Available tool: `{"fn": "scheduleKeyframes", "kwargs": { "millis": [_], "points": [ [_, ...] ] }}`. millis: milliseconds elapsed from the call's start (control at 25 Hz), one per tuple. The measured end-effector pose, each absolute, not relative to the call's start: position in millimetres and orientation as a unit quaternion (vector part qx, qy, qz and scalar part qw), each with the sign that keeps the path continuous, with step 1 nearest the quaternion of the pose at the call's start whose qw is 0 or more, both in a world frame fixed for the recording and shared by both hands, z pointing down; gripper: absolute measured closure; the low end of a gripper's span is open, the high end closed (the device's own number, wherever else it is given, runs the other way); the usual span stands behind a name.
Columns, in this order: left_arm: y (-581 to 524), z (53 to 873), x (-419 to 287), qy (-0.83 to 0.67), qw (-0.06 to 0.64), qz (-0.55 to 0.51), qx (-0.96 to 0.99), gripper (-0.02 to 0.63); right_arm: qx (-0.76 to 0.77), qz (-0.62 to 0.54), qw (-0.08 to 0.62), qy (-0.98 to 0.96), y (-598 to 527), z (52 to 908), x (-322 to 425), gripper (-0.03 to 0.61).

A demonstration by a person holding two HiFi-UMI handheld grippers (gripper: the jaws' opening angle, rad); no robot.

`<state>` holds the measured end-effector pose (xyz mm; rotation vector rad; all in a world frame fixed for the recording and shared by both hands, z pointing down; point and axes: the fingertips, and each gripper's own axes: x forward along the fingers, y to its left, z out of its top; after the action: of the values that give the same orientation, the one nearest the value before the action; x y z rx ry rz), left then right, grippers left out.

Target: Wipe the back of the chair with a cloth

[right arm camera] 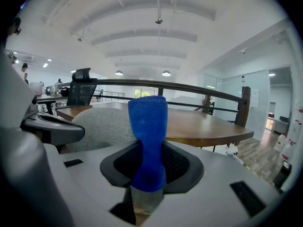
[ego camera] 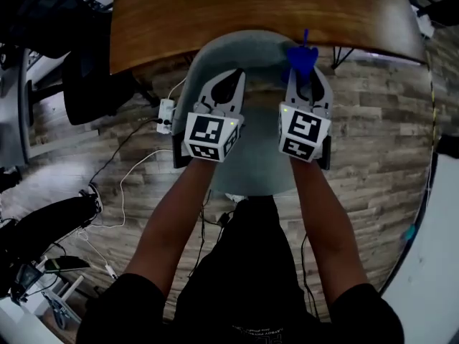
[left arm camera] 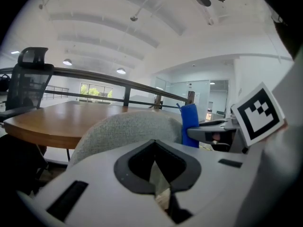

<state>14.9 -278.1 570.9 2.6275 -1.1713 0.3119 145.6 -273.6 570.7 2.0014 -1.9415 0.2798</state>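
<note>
At the bottom of the head view, a person's two forearms reach forward over dark trousers, each hand carrying a gripper with a marker cube. Lower left on the plank floor (ego camera: 373, 120), white cables (ego camera: 136, 170) trail from a power strip (ego camera: 166, 115) close to the person's feet

Just above, the left gripper (ego camera: 229, 77) lies over the grey chair (ego camera: 262, 113), its jaws drawn together with nothing between them, as its own view confirms (left arm camera: 158, 176). Beside it, toward the right of the frame, the right gripper (ego camera: 307, 81) is clamped on a blue cloth (ego camera: 301, 57), which stands upright out of the jaws in a narrow roll (right arm camera: 147, 126), pinched at its lower end (right arm camera: 147, 193)

Beyond both tools rises the rounded top of the chair back (left arm camera: 128, 131), grey woven fabric, seen at centre left from the right gripper view (right arm camera: 102, 124). Whether the cloth touches it cannot be told; wiping looks about to begin rather than under way

Behind the chair runs the curved edge of a wooden table (ego camera: 251, 6), close to the chair's top, with a black office chair (left arm camera: 28, 79) and a bright hall farther off

Risks from here, as a judgement: with only a small pinch on the cloth, a firm stroke could fold the roll aside and let the hard jaw tips drag on the fabric, or pull the cloth free. With the left gripper closed on nothing, the chair is unsteadied and may shift toward the table under pressure. The cables could catch a foot
</note>
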Motion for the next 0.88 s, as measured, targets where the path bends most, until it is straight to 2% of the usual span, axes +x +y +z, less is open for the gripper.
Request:
{"fn": "scheduleKeyframes", "kwargs": {
  "millis": [200, 440, 880],
  "points": [
    [-258.8, 586.5, -27.8, -0.447, 0.135, 0.109, 0.878, 0.617, 0.650, 0.088, 0.173, -0.735, -259.5, 579.9, 88.3, 0.454],
    [-239.1, 603.8, -94.4, -0.513, 0.154, 0.105, 0.838, 0.617, 0.565, 0.106, 0.125, -0.809, -252.9, 591.2, 6.2, 0.454],
    [-234.1, 605.8, -174.2, -0.583, 0.166, 0.074, 0.791, 0.617, 0.445, 0.074, 0.151, -0.879, -262.8, 623.1, -113.3, 0.454]
  ]
}}
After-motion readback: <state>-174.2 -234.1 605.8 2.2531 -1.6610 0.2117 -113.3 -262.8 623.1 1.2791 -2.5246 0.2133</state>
